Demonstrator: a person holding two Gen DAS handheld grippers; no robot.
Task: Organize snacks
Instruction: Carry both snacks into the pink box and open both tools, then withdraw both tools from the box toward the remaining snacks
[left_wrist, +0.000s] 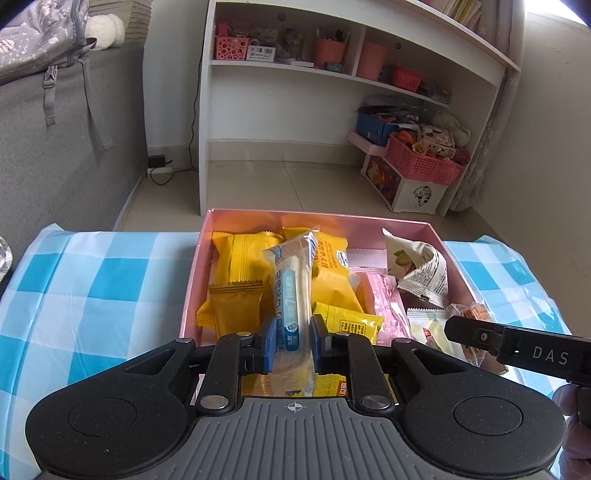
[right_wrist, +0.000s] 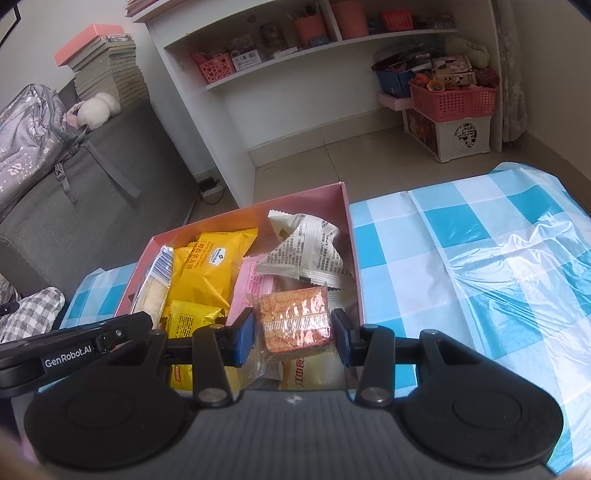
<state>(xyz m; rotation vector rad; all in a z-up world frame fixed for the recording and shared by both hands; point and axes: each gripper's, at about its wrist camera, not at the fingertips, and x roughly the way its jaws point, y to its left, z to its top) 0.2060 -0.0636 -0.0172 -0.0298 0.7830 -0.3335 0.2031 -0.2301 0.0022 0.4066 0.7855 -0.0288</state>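
Left gripper (left_wrist: 293, 345): pinching the long white-and-blue wrapped bread stick (left_wrist: 293, 291).
Right gripper (right_wrist: 293, 338): apparently clamping the clear-wrapped orange wafer block (right_wrist: 293, 319).
Advice: lower both flat into the pink cardboard box (left_wrist: 314, 218).

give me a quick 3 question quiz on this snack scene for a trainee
1. True or false: the left gripper is shut on the long white and blue snack pack.
2. Which packet sits between the right gripper's fingers? A) a yellow packet B) the clear packet of orange-brown biscuit C) the white printed packet
3. Fill in: the snacks lie in a ____ box on the blue and white checked cloth.

Key
1. True
2. B
3. pink
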